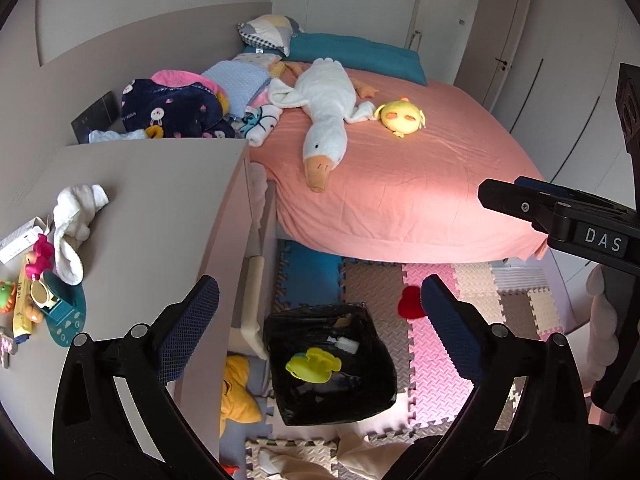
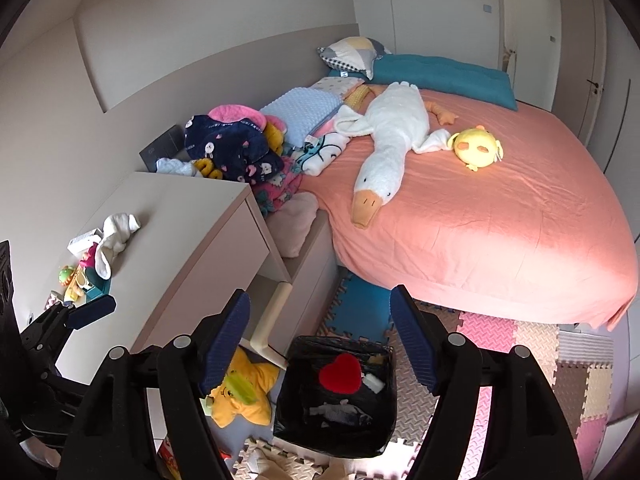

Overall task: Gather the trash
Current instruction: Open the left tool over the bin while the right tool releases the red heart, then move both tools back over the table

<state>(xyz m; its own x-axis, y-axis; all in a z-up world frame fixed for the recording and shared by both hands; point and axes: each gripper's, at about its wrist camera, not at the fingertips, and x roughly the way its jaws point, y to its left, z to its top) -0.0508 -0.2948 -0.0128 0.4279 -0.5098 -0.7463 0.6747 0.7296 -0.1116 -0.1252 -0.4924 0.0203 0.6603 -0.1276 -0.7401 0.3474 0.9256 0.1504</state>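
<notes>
- Far left of the left gripper [image 1: 316,292]: a desk [image 1: 160,200] with small toys and a white cloth [image 1: 76,220] on it. None of it is between any pads, so I'd guess that's the pile not yet sorted.
- Below and a bit left of both grippers: a yellow star [image 2: 256,412] on the floor, tucked against the desk.
- Straight under the left gripper: the black-lined bin [image 1: 360,396], sitting on the mat [image 1: 428,380]. Makes sense, both hands are parked right over it for drops.
- Left gripper: jaws spread really wide, nothing between the pads. A yellow-green toy [image 1: 314,364] lines up right below it, over the bin's mouth. Can't tell if it's mid-fall or already lying in the liner.
- Right gripper [image 2: 320,296]: open too, but less wide, pads touching nothing. A red heart [image 2: 340,372] sits just under it, over the bin opening. In the left view the heart looks off to the bin's side, so I'd say it's probably in the air, not landed.
- Beyond and right of both grippers: the bed [image 1: 400,180] with plush toys, well apart.
</notes>
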